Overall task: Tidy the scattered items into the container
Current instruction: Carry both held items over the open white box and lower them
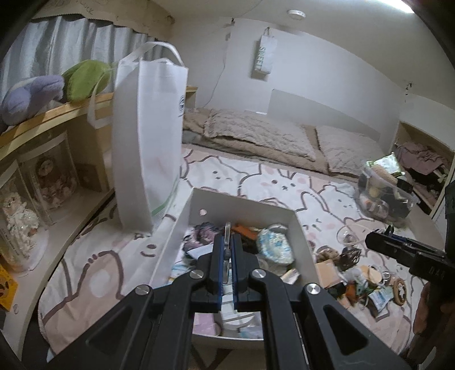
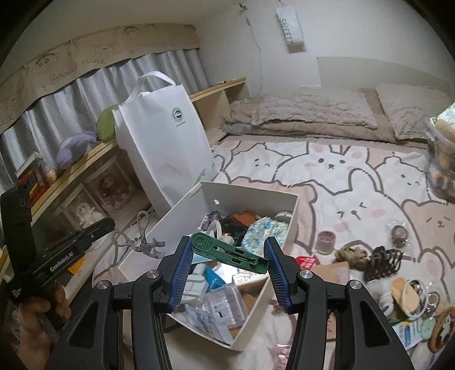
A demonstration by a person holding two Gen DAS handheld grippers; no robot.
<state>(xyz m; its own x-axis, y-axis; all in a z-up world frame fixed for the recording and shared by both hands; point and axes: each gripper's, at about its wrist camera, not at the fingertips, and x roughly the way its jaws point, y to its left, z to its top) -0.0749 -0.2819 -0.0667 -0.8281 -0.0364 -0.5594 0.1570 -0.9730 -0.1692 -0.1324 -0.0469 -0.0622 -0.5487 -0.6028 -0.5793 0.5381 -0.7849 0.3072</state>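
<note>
The left gripper pinches a metal tool tight. The right gripper squeezes a green clip. Both hang over the box mid-frame.

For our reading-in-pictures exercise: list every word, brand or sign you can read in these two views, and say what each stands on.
"SWEET": on the white hanging wall sign; one more character after it is unclear.
"GOOD LUCK": hand-drawn on the beige curtain valance.
"GenRobot.AI": on the left gripper body.
Round logo on the white tote bag: text beneath too small to read.
Packets in the white box: print blurred, unreadable.
</note>
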